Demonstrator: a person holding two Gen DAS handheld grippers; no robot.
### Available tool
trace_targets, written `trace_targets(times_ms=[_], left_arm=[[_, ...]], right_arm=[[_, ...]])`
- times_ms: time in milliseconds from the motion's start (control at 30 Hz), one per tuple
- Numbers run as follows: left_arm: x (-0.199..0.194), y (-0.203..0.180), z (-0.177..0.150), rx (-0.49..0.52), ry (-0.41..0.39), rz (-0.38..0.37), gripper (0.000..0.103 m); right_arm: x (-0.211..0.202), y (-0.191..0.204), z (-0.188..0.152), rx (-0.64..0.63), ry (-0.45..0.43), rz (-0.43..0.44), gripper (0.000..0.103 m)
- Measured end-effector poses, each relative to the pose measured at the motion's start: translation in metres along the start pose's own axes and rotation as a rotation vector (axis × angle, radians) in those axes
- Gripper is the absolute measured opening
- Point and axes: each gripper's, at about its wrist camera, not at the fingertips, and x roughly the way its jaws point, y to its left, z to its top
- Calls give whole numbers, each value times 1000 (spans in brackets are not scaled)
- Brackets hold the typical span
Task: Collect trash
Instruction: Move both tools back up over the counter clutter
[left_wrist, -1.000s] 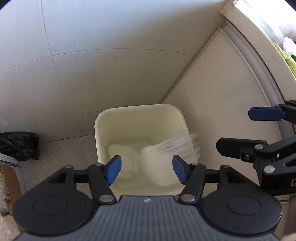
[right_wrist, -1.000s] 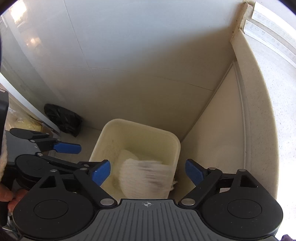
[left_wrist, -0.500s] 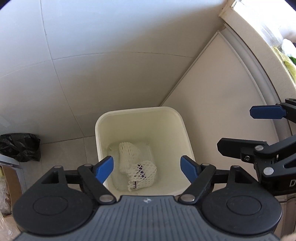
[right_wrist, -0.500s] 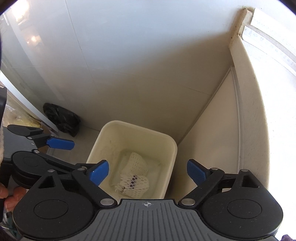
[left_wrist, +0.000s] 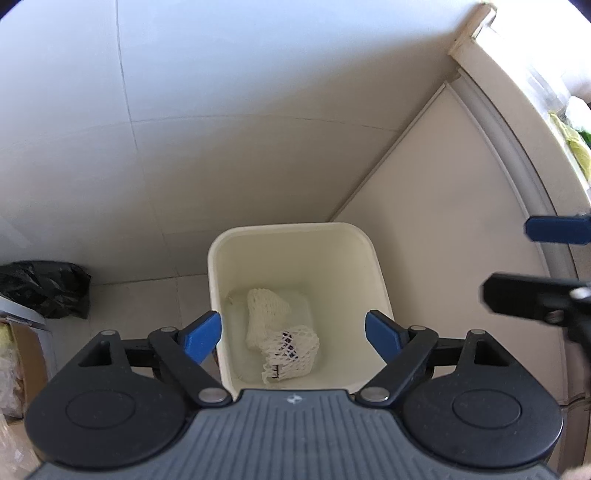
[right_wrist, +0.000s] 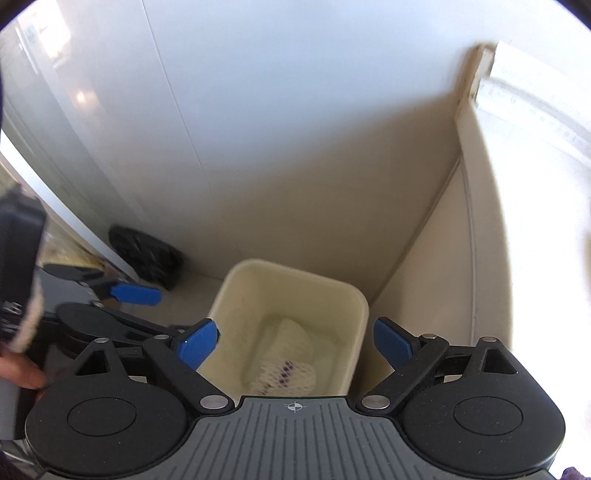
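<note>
A cream waste bin (left_wrist: 295, 227) stands on the floor in the corner, below both grippers. At its bottom lie two white foam nets, a plain one (left_wrist: 266, 310) and one wrapped round something purple (left_wrist: 291, 350). My left gripper (left_wrist: 293, 332) hangs above the bin; its jaws are opening and nothing is between them. The right gripper (right_wrist: 294, 341) is also above the bin (right_wrist: 295, 269), open and empty, with the nets (right_wrist: 284, 369) blurred beneath it. Each view shows the other gripper's blue pad at its edge (left_wrist: 557, 229) (right_wrist: 136, 293).
A crumpled black bag (left_wrist: 44, 291) lies on the floor left of the bin, against the tiled wall. A cardboard box (left_wrist: 22, 350) sits at the far left. A beige cabinet side (left_wrist: 461, 221) rises right of the bin. A hand (right_wrist: 18, 373) grips the left tool.
The foam net that was a blur in mid-air has dropped and now rests in the bin. The left jaws have spread wider. The right gripper has risen a little.
</note>
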Motion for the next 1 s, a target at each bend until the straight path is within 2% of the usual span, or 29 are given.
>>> trace_targets(times_ms=[133,300,467,833,1000], left_arm=[[-12,-7,3,11,-24,22,90],[-37,-22,4,27,-65,26,94],[-69,-44,0,57,-112,30,100],[-122,-99,-12,69,-173,-8,102],[-147,-131,-4,183,-220,-20,102]], right_arm=[[-33,1,-4,-11,-75,11,94],[-75,8,-11,-57,-169,-26,94],[-121,1,-27,-25,-263,-52,94],[-208,-19,-65,30,-419,-219,101],[-231,-36,-79,84,-408,-311,101]])
